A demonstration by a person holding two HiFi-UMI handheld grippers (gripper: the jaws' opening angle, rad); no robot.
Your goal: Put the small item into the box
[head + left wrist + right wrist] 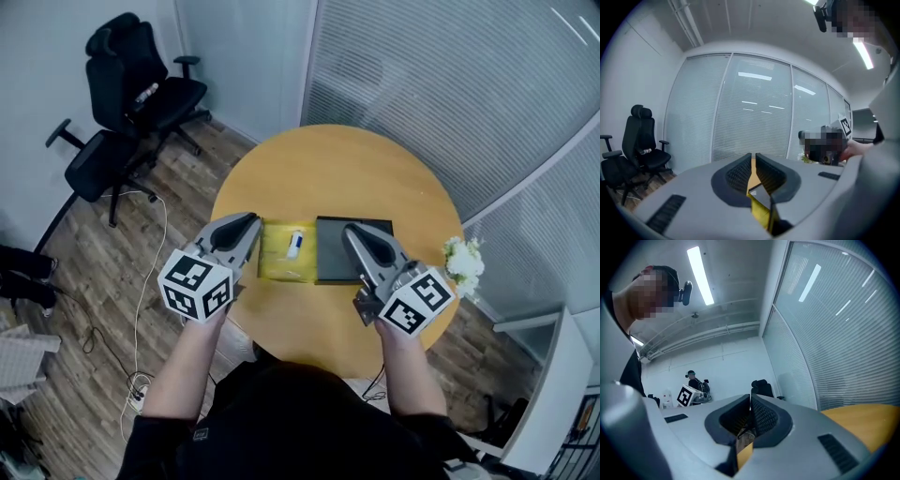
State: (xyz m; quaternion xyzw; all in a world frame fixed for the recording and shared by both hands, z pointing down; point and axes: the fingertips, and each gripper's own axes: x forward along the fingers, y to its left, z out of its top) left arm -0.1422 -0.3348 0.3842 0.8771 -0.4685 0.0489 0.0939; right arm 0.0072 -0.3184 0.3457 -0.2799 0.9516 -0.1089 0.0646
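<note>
Small white item (294, 244) lies in yellow box (274, 261); left gripper (252, 223) and right gripper (352, 231) flank it, both closed, empty

The small white item (294, 244) in the yellow box (277, 266) was too small to identify. The left claw (251, 225) covered the box's left edge, and the right claw (352, 232) hid the near right corner of the dark lid (330, 246). The person's arms covered parts of the near rim of the tabletop (328, 169). In the left gripper view the claw's own body blocked nearly everything below it, leaving only a sliver of yellow and dark between its jaws. In the right gripper view the tabletop ran off the right edge.
</note>
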